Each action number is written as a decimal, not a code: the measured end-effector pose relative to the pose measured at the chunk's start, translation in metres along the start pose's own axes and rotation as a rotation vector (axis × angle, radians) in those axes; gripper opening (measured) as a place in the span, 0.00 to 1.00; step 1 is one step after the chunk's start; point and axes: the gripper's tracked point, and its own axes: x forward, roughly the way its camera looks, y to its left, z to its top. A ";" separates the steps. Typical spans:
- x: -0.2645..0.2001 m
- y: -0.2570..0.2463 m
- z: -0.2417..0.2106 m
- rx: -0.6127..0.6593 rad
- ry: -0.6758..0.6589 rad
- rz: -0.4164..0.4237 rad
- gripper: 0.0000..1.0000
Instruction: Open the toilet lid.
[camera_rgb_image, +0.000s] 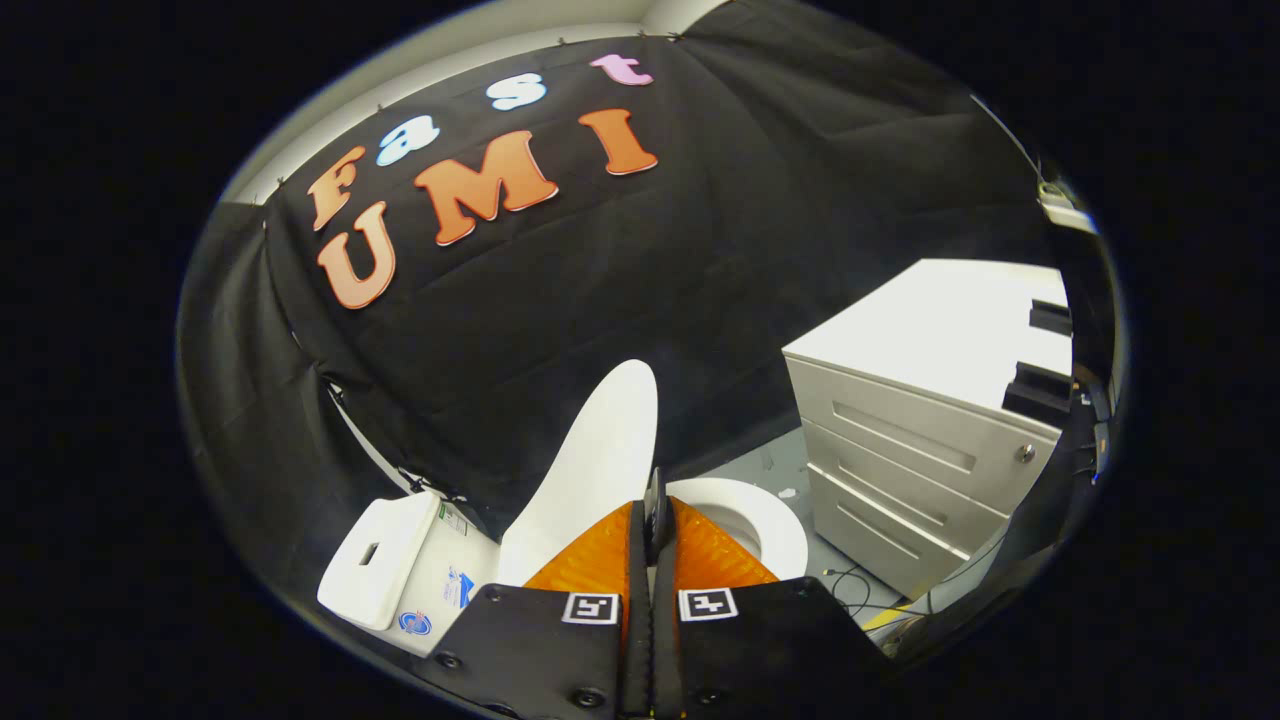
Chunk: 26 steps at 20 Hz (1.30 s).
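The white toilet lid (600, 455) stands raised, tilted back toward the white tank (385, 560). The open seat ring and bowl (765, 515) lie just beyond my fingers on the other side of the lid. My gripper (655, 495) is shut, its orange fingers (590, 560) pressed together with no gap. The tips sit right at the lid's lower edge, beside the lid rather than around it. I cannot tell whether they touch it.
A white drawer cabinet (920, 450) stands close beside the toilet, with cables (850, 580) on the grey floor at its foot. Black cloth (700, 250) hangs directly behind the toilet and tank.
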 end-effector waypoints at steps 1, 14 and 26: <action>-0.003 0.011 0.004 -0.028 -0.005 0.004 0.08; -0.033 0.129 0.030 -0.296 -0.063 0.059 0.08; -0.060 0.245 0.023 -0.385 -0.091 0.181 0.09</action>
